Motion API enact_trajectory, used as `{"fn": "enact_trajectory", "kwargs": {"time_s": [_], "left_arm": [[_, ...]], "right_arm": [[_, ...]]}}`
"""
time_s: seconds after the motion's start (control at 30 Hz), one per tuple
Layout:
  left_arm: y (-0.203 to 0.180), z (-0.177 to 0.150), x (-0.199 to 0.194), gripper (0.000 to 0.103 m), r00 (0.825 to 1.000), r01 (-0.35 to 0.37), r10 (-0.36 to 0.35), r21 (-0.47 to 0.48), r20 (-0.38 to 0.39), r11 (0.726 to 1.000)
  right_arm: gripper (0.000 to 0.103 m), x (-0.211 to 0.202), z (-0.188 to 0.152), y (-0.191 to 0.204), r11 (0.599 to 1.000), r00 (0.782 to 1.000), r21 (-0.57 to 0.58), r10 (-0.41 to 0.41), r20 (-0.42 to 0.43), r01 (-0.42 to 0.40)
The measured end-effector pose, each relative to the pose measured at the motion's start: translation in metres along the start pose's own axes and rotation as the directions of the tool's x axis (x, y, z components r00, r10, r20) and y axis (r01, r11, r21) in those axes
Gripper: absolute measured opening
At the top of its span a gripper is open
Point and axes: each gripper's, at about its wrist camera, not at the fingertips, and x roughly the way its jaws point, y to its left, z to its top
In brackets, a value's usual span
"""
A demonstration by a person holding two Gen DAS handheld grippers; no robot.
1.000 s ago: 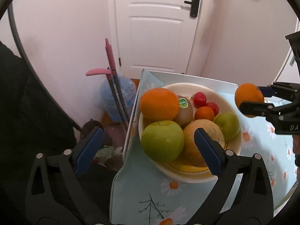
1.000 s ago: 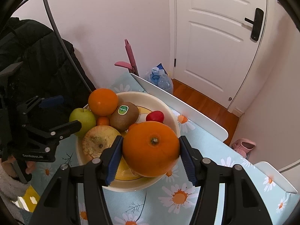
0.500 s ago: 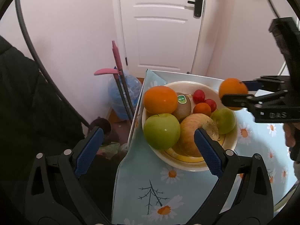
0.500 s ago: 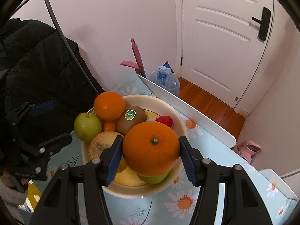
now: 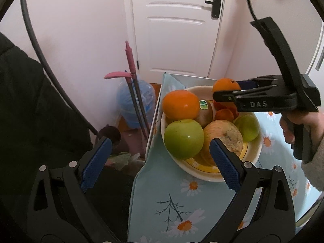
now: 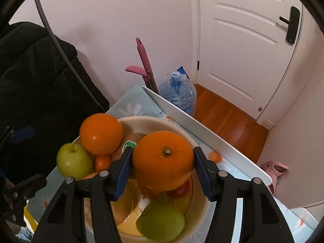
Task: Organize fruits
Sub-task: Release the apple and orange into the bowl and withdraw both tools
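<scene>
Holding an orange (image 6: 163, 160) between its blue fingers (image 6: 123, 171), the right gripper (image 6: 162, 172) hangs over the cream bowl (image 6: 180, 129), its fingers closed against both sides of the fruit. Below and ahead of those fingers the bowl is already crowded: another orange (image 6: 101, 133), a green apple (image 6: 74, 160), a stickered kiwi (image 5: 204, 110), a small tangerine (image 6: 102, 162), a second green apple (image 6: 162, 222) and a brownish pear-like fruit (image 5: 224, 135). The left gripper (image 5: 160, 160) is spread wide with nothing between its fingers, hovering short of the bowl above the daisy-print cloth (image 5: 178, 202) on the worktop. Most fruit appears gathered, so the task looks nearly finished; what seems left is lowering and letting go of this orange. Whether more loose fruit lies outside the views cannot be told.
</scene>
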Motion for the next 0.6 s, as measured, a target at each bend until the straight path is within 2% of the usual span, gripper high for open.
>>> {"fn": "enact_trajectory", "kwargs": {"time_s": [0.37, 0.43, 0.47, 0.5, 0.6], "left_arm": [[0.0, 0.001, 0.008, 0.102, 1.0, 0.016, -0.016, 0.028, -0.003, 0.999], [-0.001, 0.001, 0.008, 0.102, 1.0, 0.021, -0.021, 0.034, -0.006, 0.999], [-0.001, 0.001, 0.008, 0.102, 1.0, 0.02, -0.02, 0.037, -0.006, 0.999], [-0.001, 0.001, 0.008, 0.102, 1.0, 0.018, -0.018, 0.04, -0.006, 0.999], [-0.002, 0.002, 0.006, 0.102, 1.0, 0.018, -0.018, 0.044, -0.003, 0.999]], "right_arm": [[0.058, 0.018, 0.01, -0.004, 0.998, 0.999, 0.049, 0.047, 0.011, -0.047], [0.077, 0.016, 0.011, -0.003, 0.997, 0.999, 0.055, 0.046, 0.029, -0.048], [0.092, 0.013, 0.011, -0.003, 0.997, 0.998, 0.059, 0.046, 0.042, -0.048], [0.095, 0.011, 0.011, -0.003, 0.997, 0.998, 0.064, 0.046, 0.051, -0.049], [0.095, 0.006, 0.01, -0.004, 0.996, 0.997, 0.079, 0.038, 0.061, -0.043]]}}
